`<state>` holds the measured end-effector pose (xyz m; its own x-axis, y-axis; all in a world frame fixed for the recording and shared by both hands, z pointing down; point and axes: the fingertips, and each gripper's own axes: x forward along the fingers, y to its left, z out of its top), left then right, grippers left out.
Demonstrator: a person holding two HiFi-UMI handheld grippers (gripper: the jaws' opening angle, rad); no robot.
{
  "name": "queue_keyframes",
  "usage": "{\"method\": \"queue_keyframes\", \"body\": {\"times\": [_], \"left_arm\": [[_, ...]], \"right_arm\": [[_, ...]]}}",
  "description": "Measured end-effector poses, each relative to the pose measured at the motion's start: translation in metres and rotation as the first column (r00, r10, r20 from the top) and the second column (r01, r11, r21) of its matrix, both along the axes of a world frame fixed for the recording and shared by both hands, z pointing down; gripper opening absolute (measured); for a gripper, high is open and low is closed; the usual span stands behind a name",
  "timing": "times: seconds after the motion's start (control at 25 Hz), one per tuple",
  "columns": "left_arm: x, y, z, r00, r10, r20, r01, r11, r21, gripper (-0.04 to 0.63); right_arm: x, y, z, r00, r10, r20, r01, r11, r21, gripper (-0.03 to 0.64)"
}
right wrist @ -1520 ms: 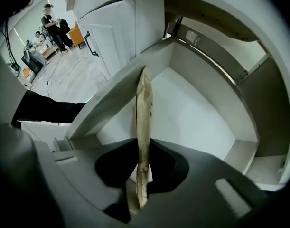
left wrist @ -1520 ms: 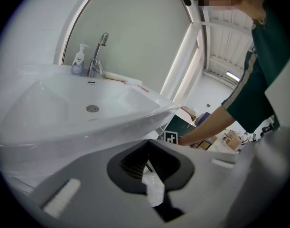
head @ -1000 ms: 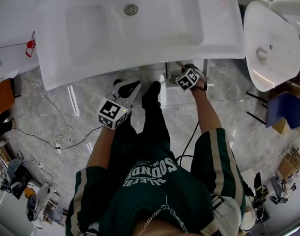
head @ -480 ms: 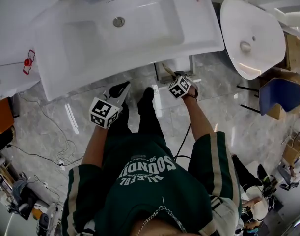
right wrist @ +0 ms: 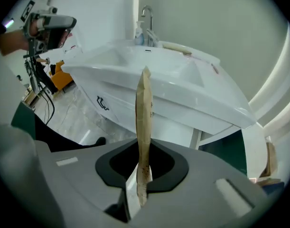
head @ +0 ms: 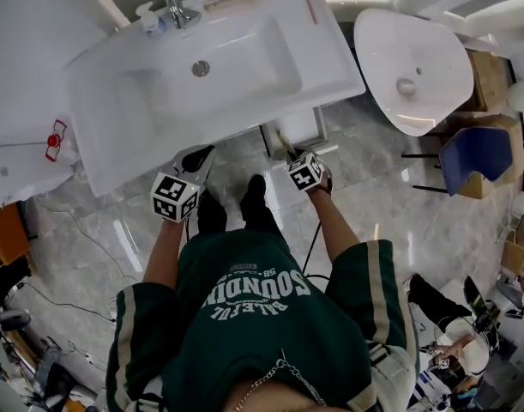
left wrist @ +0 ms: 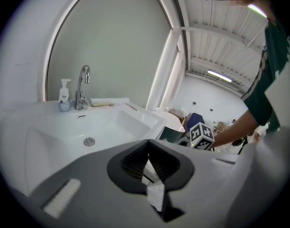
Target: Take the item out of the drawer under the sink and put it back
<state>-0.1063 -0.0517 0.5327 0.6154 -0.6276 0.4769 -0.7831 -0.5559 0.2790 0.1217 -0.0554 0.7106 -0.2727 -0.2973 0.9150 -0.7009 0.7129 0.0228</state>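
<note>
Tan flat packet [right wrist: 145,108] — your right gripper [right wrist: 141,186] has its jaws clamped on the packet's lower end, holding it upright and edge-on near the sink's [right wrist: 182,80] front edge. Your left gripper [left wrist: 154,189] is alongside — jaws together, nothing between them.

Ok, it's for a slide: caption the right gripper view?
Right gripper shut on a thin tan item, seen edge-on before the white sink.

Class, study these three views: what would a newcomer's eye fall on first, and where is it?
The large white sink fills the upper left of the head view, with a second white basin to its right. In the right gripper view, the right gripper is shut on a thin tan flat item, held upright and edge-on before the sink.
</note>
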Motion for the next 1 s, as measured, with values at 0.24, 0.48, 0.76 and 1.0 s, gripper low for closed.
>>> {"method": "queue_keyframes", "body": {"times": [0.24,0.48,0.76,1.0], "left_arm": [[-0.020,-0.015,-0.023,1.000,-0.011,0.009,0.010,0.999,0.051,0.051],[-0.036,-0.039,-0.047,0.999,-0.037,0.000,0.037,0.993,0.109,0.050],[-0.038,-0.067,-0.083,1.000,-0.026,-0.008,0.027,0.980,0.195,0.051],[-0.043,-0.095,-0.115,1.000,-0.019,-0.006,0.020,0.962,0.271,0.049]], "right_arm": [[-0.020,-0.019,-0.050,0.992,0.076,0.103,-0.084,0.993,0.084,0.043],[-0.051,-0.064,-0.130,0.973,0.071,0.217,-0.119,0.970,0.212,0.044],[-0.075,-0.113,-0.233,0.907,0.071,0.416,-0.227,0.913,0.338,0.044],[-0.082,-0.137,-0.299,0.872,0.034,0.488,-0.267,0.868,0.418,0.044]]}}
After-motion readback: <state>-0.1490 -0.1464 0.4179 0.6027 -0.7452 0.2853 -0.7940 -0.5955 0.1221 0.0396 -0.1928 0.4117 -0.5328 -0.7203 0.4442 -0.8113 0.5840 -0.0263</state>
